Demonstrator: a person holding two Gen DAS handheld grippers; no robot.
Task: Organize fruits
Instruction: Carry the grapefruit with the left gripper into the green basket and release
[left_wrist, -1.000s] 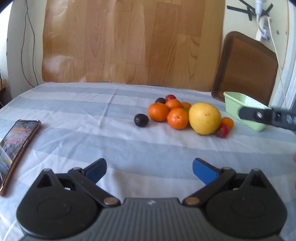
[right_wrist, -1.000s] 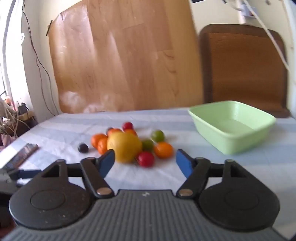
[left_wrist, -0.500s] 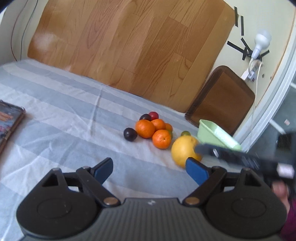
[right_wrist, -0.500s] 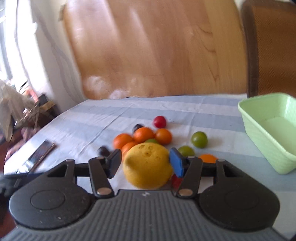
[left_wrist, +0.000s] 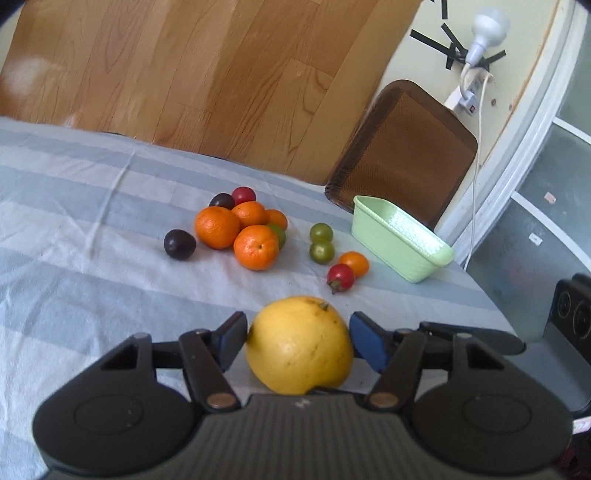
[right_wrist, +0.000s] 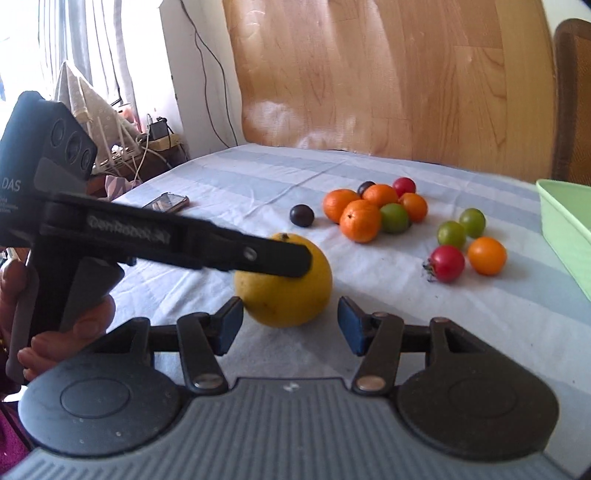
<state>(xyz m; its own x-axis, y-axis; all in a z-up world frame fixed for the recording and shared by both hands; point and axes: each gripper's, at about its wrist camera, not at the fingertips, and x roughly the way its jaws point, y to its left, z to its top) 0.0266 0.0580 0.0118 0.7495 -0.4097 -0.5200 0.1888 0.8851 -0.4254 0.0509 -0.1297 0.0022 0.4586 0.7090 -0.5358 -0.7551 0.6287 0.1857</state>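
Grapefruit (left_wrist: 300, 345) sits between my left gripper (left_wrist: 298, 341) pads, both pressed to its flanks, so I read it as clamped; it rests on the striped cloth (left_wrist: 92, 280), pulled near me, apart from the oranges (left_wrist: 236, 230); stem end tilts up and away; right gripper (right_wrist: 290, 325) hangs released just behind it; green basket (left_wrist: 400, 240) lies ahead to the right, so the left hand carries.
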